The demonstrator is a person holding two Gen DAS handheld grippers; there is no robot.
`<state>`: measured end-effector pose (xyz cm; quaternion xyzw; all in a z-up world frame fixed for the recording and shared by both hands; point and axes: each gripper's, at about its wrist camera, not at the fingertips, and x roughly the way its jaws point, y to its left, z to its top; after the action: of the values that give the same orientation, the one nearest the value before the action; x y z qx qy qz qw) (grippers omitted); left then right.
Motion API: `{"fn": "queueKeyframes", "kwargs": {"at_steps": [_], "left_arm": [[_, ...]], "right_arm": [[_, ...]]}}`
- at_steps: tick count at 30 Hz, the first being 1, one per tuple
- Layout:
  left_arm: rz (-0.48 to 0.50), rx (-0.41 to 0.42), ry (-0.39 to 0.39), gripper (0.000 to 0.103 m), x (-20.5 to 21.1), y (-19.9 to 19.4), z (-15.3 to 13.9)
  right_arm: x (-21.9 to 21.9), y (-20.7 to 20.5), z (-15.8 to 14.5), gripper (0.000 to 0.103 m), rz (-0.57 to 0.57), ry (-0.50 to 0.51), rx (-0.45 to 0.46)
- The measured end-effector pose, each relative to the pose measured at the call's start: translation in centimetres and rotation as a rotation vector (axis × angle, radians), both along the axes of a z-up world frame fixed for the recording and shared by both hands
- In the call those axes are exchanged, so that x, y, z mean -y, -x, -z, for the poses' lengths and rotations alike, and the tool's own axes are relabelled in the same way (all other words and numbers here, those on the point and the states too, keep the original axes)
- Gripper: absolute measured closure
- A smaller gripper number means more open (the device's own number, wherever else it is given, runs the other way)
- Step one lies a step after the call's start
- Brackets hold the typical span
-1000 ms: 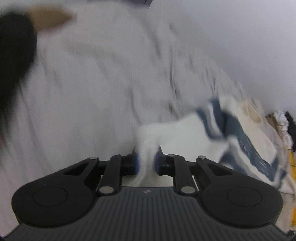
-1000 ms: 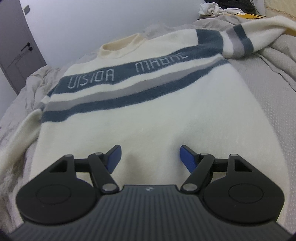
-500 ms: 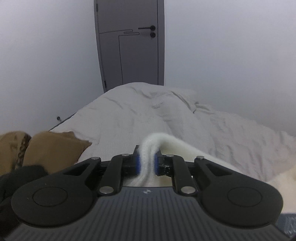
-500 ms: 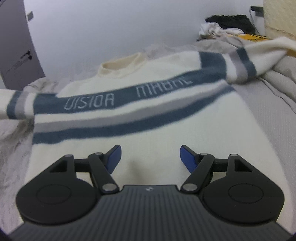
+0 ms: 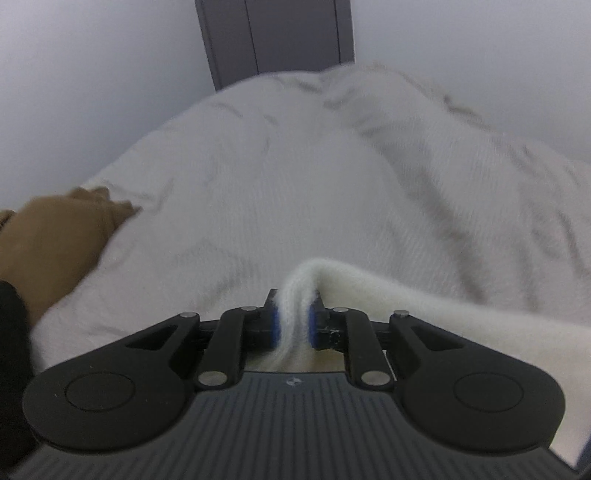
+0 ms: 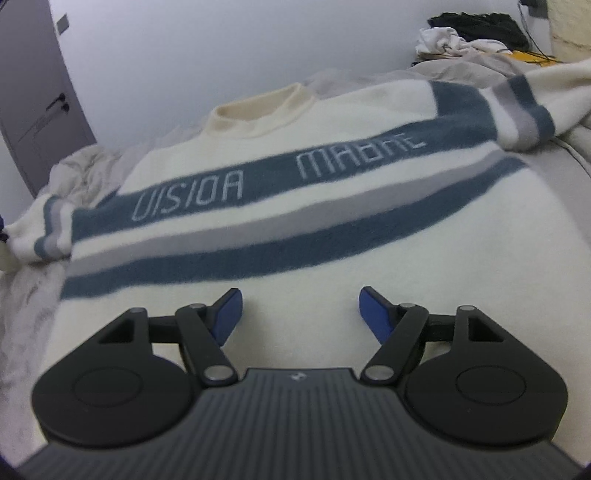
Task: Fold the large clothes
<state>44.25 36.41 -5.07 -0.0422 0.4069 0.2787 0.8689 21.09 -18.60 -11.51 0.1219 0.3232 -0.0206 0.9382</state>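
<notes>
- We see the bed (image 5: 258, 192) first, covered in a rumpled pale grey blanket that fills most of the left wrist view and runs back toward a grey door (image 5: 280, 33) in a plain wall.
- On the bed lies the sweater (image 6: 332, 258), cream with dark blue and grey stripes and pale lettering across the chest; it is spread flat, front up, collar (image 6: 258, 114) pointing away from our right wrist camera.
- Its two sleeves reach out to either side: one sleeve (image 6: 535, 107) runs up toward the far right corner, the other sleeve (image 6: 40, 229) goes off the left edge.
- A heap of white and black clothes (image 6: 469, 33) sits beyond the sweater at the far right.
- A tan cushion (image 5: 55, 251) rests on the bed at the left of the left wrist view.
- Our left claw (image 5: 293, 325) is clenched on a bunched fold of the sweater's cream fabric, which trails off to the right.
- Our right claw (image 6: 301, 314) is spread wide and holds nothing, poised over the sweater's lower body.
</notes>
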Motion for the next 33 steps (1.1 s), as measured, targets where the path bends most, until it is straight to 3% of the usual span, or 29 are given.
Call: {"fn": "queueKeyframes", "kwargs": {"at_steps": [4,5,8,9,13,25,33], "left_arm": [[-0.001,0.002,0.009,0.079,0.4,0.5,1.0],[-0.009,0.01,0.016,0.074,0.4,0.7,0.8],[-0.048,0.02,0.019,0.045,0.5,1.6,-0.4],[-0.05,0.035,0.02,0.042,0.6,2.1,-1.0],[-0.04,0.086,0.058,0.041,1.6,4.8,-3.4],[0.054,0.139,0.046,0.041,8.0,16.9,-10.0],[0.19,0.179,0.171,0.041,15.8,25.3,-10.9]], "right_arm": [[-0.2,-0.4,0.2,0.03,-0.005,0.004,0.008],[-0.2,-0.4,0.3,0.03,-0.004,0.001,0.008],[0.2,-0.6,0.2,0.031,0.001,-0.016,0.008],[0.3,-0.6,0.1,0.032,0.003,-0.023,0.008],[0.5,-0.4,-0.1,0.032,-0.001,-0.043,0.012],[0.4,2.7,-1.6,0.032,-0.088,-0.041,0.072],[0.4,6.8,-2.9,0.032,-0.146,-0.076,0.107]]}}
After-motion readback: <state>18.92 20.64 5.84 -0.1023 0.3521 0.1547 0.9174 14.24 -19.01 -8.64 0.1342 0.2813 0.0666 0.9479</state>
